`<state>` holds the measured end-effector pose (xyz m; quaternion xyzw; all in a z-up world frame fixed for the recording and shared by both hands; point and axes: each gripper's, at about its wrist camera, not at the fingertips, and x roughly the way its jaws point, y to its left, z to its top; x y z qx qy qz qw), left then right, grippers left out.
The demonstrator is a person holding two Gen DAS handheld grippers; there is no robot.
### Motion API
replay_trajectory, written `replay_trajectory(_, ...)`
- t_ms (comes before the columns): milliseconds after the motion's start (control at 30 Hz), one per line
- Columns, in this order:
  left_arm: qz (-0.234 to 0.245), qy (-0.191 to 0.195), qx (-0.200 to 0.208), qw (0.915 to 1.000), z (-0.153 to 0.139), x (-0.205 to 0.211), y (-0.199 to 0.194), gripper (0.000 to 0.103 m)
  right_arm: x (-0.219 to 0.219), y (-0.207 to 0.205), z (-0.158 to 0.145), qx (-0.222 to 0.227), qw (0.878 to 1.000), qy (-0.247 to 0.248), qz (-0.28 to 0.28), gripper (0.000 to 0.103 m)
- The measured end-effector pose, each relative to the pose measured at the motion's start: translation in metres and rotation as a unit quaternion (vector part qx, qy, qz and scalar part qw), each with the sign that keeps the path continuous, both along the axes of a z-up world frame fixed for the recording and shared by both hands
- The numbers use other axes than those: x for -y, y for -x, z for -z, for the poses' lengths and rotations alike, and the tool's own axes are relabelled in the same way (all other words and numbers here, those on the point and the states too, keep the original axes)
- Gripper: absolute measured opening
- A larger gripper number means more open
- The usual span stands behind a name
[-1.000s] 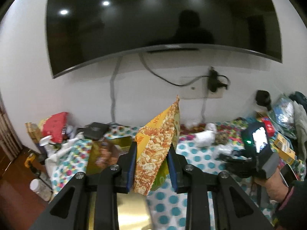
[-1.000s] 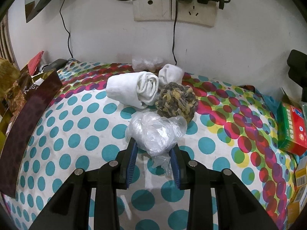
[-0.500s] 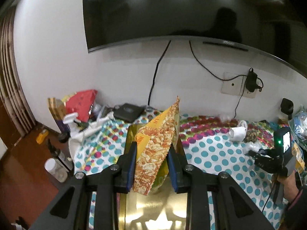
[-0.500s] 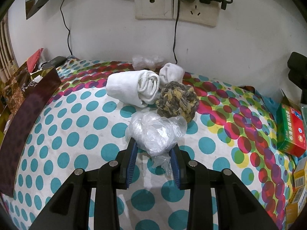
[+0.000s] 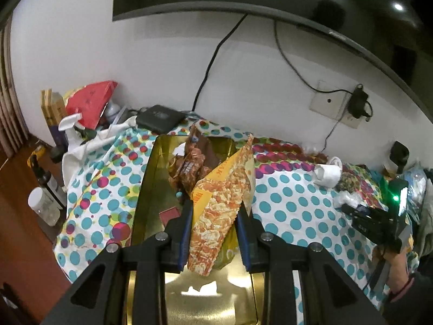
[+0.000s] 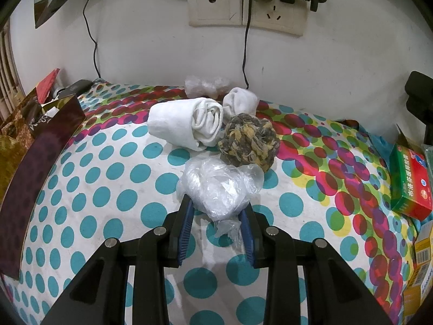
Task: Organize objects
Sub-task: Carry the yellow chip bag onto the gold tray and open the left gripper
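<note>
My left gripper (image 5: 215, 211) is shut on an orange-and-yellow snack bag (image 5: 222, 203) and holds it over a shiny gold tin box (image 5: 147, 187). Brown snack packets (image 5: 190, 166) lie in the box. My right gripper (image 6: 216, 214) is shut on a crumpled clear plastic bag (image 6: 216, 187) that rests on the polka-dot tablecloth (image 6: 108, 178). Just beyond the bag lie a rolled white cloth (image 6: 186, 127), a smaller white roll (image 6: 240, 103) and a ball of dried leaves (image 6: 249, 140). The right gripper also shows in the left wrist view (image 5: 349, 208).
A dark box lid (image 6: 35, 168) stands at the left. Red-and-green cartons (image 6: 411, 181) lie at the right. Wall sockets with cables (image 6: 249, 0) are behind. A black device (image 5: 159, 119), red bag (image 5: 92, 103) and bottles (image 5: 44, 203) crowd the table's left end.
My left gripper has swung left and tilted down with the snack bag, so the gold box now lies under it. The right gripper has barely moved.
</note>
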<state>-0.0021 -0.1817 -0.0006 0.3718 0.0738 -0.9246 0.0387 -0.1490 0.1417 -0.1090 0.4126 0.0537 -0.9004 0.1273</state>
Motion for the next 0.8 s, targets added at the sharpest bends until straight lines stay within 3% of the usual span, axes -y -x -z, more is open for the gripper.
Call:
replay_trajectory(167, -0.010, -0.002, 0.005, 0.9999, 0.012, 0.008, 0.011, 0.030, 0.000, 0.000, 0.000, -0.001, 1.000, 0.000, 0.000, 0.031)
replay_trajectory(500, -0.033, 0.040, 0.003, 0.9987, 0.021, 0.019, 0.038, 0.030, 0.001, 0.000, 0.001, -0.001, 1.000, 0.001, 0.001, 0.031)
replay_trajectory(600, -0.035, 0.035, 0.001, 0.9988, 0.021, 0.022, 0.036, 0.030, 0.000, 0.000, 0.001, -0.001, 1.000, 0.001, 0.001, 0.031)
replay_trajectory(733, -0.047, 0.043, 0.003, 0.9980, 0.021, 0.024, 0.031, 0.053, 0.001, 0.000, 0.001, 0.000, 1.000, -0.001, 0.000, 0.031)
replay_trajectory(800, -0.048, 0.038, 0.005, 0.9981, 0.022, 0.026, 0.028, 0.053, 0.001, -0.001, 0.001, 0.000, 1.000, -0.003, 0.001, 0.031)
